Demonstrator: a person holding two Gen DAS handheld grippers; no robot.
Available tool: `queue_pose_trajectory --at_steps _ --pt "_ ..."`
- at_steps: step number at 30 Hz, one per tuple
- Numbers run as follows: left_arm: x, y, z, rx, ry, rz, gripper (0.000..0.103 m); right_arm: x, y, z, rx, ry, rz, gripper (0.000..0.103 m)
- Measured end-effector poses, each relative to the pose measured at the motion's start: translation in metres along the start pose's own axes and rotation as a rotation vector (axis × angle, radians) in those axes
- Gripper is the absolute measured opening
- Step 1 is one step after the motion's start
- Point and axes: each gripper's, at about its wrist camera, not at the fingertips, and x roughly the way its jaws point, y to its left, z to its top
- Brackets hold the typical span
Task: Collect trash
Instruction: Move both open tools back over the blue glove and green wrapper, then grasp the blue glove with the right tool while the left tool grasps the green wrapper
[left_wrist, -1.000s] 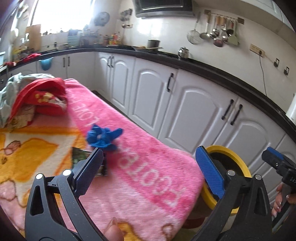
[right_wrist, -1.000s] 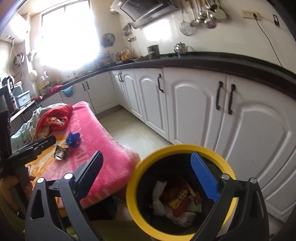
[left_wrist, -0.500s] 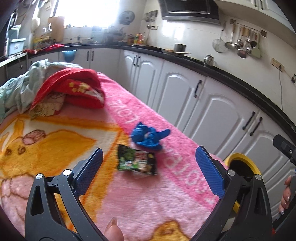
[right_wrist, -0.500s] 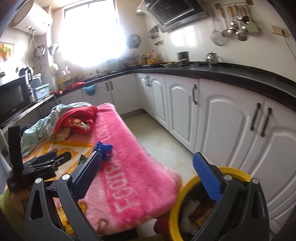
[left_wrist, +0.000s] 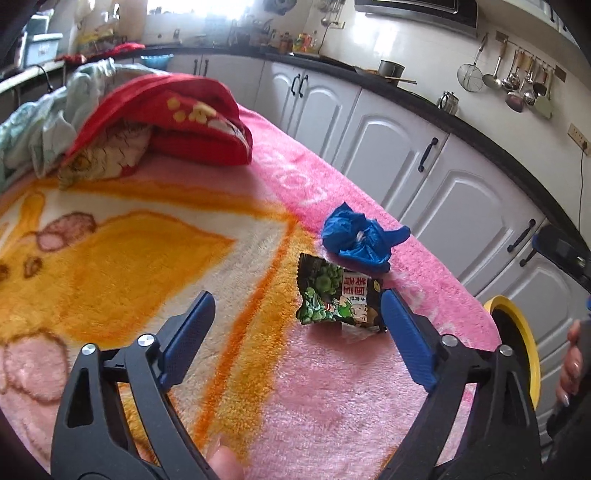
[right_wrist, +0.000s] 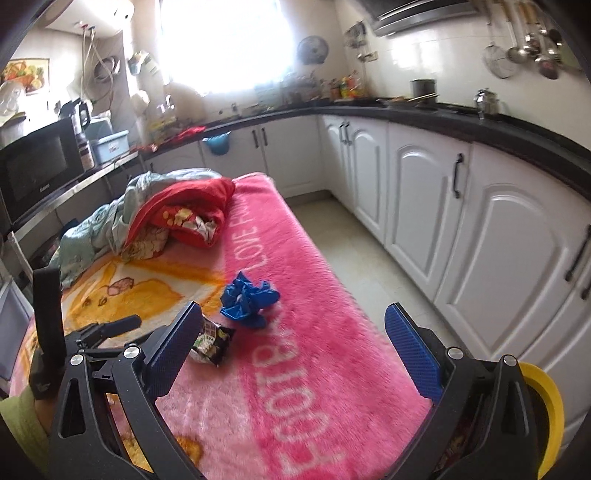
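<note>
The left gripper (left_wrist: 295, 321) is being held with fingers apart above the snack wrapper (left_wrist: 338, 297) lying on the blanket (left_wrist: 332, 387). The right gripper (right_wrist: 291, 339) is likewise being held empty and spread. Lowering around the wrapper is judged the next need, then carrying to the bin (left_wrist: 517, 350).

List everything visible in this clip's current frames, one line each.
snack wrapper: 1, green and black, on the blanket by the left tongs' right finger
crumpled plastic: 1, blue, just beyond the wrapper
blanket: 1, pink and orange, covering the table
bedding pile: 1, red and pale green, far end
bin: 1, yellow rim, off the blanket's near right corner
cabinets: white, right side
left tongs: open, empty
right tongs: open, empty
</note>
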Motion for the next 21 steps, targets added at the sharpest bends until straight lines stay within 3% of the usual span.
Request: queue_pose_trajectory --at_steps 2,9,14,18,21 --pt "0.006 0.001 0.000 -0.013 0.014 -0.020 0.072 0.017 0.003 0.003 -0.020 0.025 0.014 0.096" --pt "0.032 0.010 0.002 -0.081 0.070 -0.090 0.058 0.075 0.007 0.007 -0.016 0.140 0.076 0.075" --pt "0.038 0.011 0.002 -0.104 0.076 -0.115 0.056 0.109 0.017 0.006 -0.030 0.201 0.104 0.064" --pt "0.039 0.011 0.003 -0.100 0.080 -0.115 0.047 0.134 0.019 0.002 0.001 0.249 0.122 0.049" --pt "0.040 0.009 0.003 -0.093 0.084 -0.116 0.039 0.146 0.019 -0.003 0.025 0.280 0.134 0.030"
